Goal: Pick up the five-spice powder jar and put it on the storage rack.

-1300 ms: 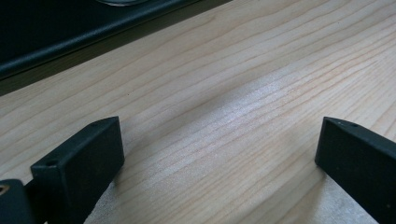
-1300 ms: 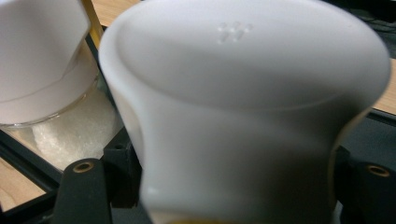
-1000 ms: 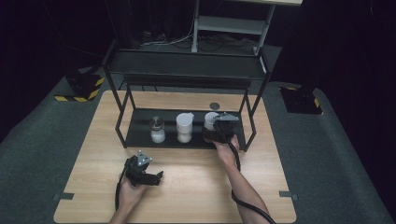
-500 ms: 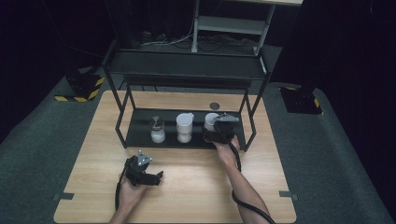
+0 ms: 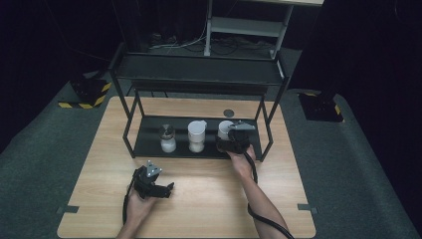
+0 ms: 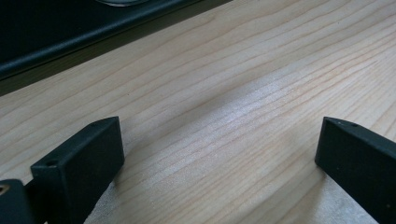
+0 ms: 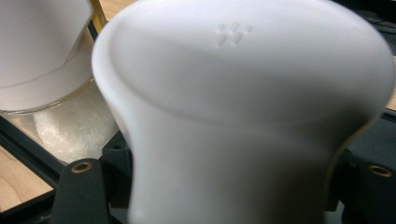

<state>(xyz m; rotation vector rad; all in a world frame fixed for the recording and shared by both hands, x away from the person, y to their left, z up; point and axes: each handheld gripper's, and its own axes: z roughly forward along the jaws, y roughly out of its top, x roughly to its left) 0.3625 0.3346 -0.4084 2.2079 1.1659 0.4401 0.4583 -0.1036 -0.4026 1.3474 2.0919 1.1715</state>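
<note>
Right gripper (image 5: 230, 144) jaws easing around white shaker (image 7: 243, 112), glass jar (image 7: 51, 93) of white grains beside, left gripper (image 5: 164, 189) agape.

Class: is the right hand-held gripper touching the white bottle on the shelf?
Touching: in the right gripper view, the right hand-held gripper has the white bottle pressed between its jaws.

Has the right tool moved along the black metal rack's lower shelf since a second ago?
No. The right tool sits at the same spot against the black metal rack's right front post.

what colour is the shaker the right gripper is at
White shaker; the right gripper view shows it best.
</note>
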